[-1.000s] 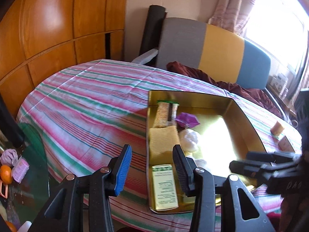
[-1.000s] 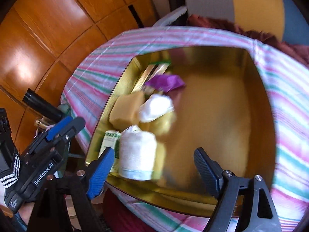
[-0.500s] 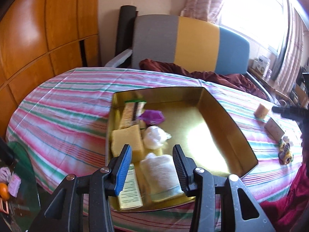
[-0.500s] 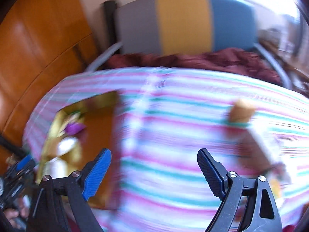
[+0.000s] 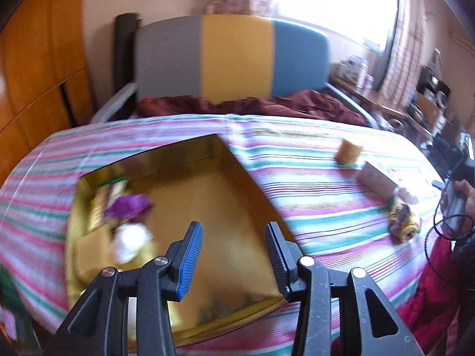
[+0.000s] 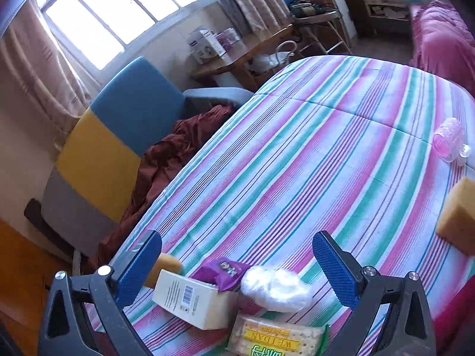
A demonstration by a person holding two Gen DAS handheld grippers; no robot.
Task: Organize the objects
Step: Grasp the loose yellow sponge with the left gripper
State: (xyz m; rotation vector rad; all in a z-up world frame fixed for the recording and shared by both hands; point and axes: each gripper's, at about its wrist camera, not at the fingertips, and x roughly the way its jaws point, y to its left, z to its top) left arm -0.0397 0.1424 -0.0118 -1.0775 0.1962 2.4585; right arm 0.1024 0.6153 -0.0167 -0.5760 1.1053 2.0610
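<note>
The right tongs (image 6: 237, 270) are opening, empty, over a cream box (image 6: 190, 299) on the table (image 6: 297, 154). Being judged light and stiff, the box is best taken across its long sides. The left tongs (image 5: 234, 255) are held part open, empty, above the gold tray (image 5: 237, 178).

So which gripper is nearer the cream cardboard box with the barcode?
Right. The right gripper hangs just above the cream box; the left gripper is over the gold tray, away from it.

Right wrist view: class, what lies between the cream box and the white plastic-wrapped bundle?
A purple packet lies between the cream box and the white bundle.
</note>
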